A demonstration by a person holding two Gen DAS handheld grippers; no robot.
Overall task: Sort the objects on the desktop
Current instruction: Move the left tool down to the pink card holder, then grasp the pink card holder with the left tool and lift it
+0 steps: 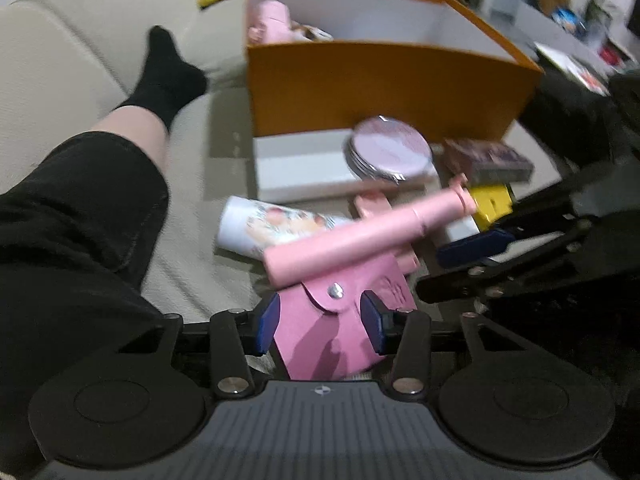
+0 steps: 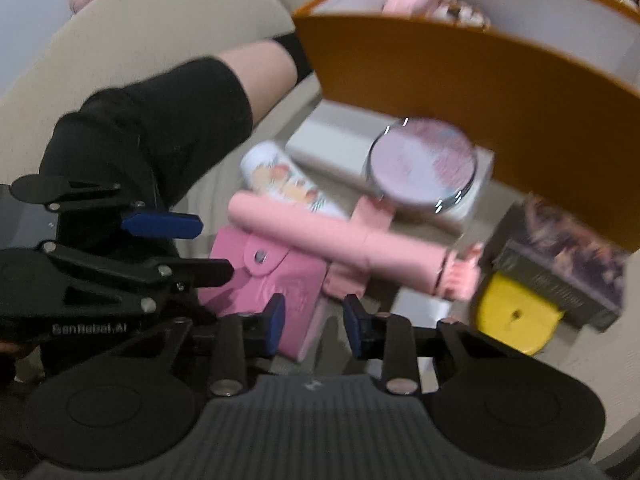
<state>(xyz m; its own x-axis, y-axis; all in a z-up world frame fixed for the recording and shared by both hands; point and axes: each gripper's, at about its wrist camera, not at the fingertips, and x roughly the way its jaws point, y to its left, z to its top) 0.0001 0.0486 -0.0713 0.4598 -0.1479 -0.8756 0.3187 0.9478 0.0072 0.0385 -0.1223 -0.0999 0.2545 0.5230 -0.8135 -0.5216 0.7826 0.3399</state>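
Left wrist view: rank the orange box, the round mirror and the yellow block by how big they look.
1. Orange box, by far the largest.
2. Round mirror.
3. Yellow block, smallest, though partly hidden, so its full size is unsure.

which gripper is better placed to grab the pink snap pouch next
Left. The left gripper already straddles the pink snap pouch, a blue pad on either side. The right gripper sits at the pouch's edge, with only its left pad over it.
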